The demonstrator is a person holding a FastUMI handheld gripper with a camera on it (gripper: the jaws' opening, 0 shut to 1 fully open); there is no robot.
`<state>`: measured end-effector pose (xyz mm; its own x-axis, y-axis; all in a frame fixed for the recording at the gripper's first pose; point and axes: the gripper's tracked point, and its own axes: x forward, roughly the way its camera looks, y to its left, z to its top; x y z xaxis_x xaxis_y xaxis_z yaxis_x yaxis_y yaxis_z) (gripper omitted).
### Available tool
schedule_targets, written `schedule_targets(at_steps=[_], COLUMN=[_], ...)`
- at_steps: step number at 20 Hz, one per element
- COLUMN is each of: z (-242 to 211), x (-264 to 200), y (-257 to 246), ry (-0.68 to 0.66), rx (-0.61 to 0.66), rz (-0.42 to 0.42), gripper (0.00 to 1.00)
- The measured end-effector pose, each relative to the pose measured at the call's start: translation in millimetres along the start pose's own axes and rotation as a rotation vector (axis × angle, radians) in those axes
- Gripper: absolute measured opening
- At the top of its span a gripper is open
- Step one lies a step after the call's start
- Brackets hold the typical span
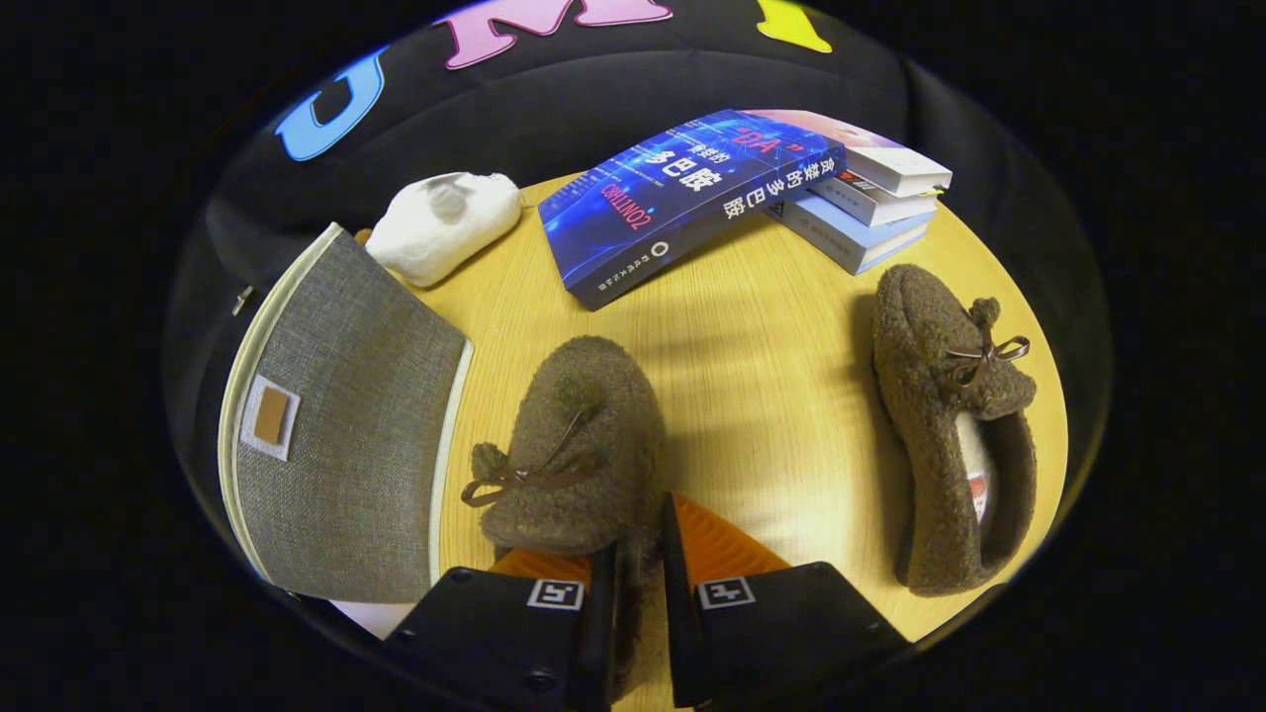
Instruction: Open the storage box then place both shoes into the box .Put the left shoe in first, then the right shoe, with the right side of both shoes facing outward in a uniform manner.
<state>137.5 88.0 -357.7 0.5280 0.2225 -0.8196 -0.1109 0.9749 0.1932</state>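
Nearest: gripper (641,593), fingers closed onto the heel edge of 1 brown fuzzy shoe (579,455), its toe pointing away, bow on top. Beside it to the left, 1 grey fabric storage box (346,435) w/ pale trim, lid down. Well apart to the right, 2nd matching shoe (949,425) lies on the round wood table (762,396). Farther back: 1 blue book (682,198) leaning on a stack of 3 books (870,213); 1 white crumpled lump (445,225) behind the box.

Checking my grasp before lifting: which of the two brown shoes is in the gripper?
The brown shoe beside the grey storage box; the gripper is shut on its heel edge. The other shoe lies apart, untouched.
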Motion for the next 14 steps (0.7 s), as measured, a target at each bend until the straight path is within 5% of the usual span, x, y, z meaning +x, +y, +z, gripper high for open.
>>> schedule_targets(at_steps=[3,6,14], z=[-0.3,-0.4,16.4], x=[-0.8,-0.6,-37.9], y=[-3.3,-4.7,-4.7], ry=[-0.025,-0.013,-0.065], rx=[0.006,0.036,0.072], rz=[0.000,0.009,-0.027], gripper=[0.11,0.05,0.05])
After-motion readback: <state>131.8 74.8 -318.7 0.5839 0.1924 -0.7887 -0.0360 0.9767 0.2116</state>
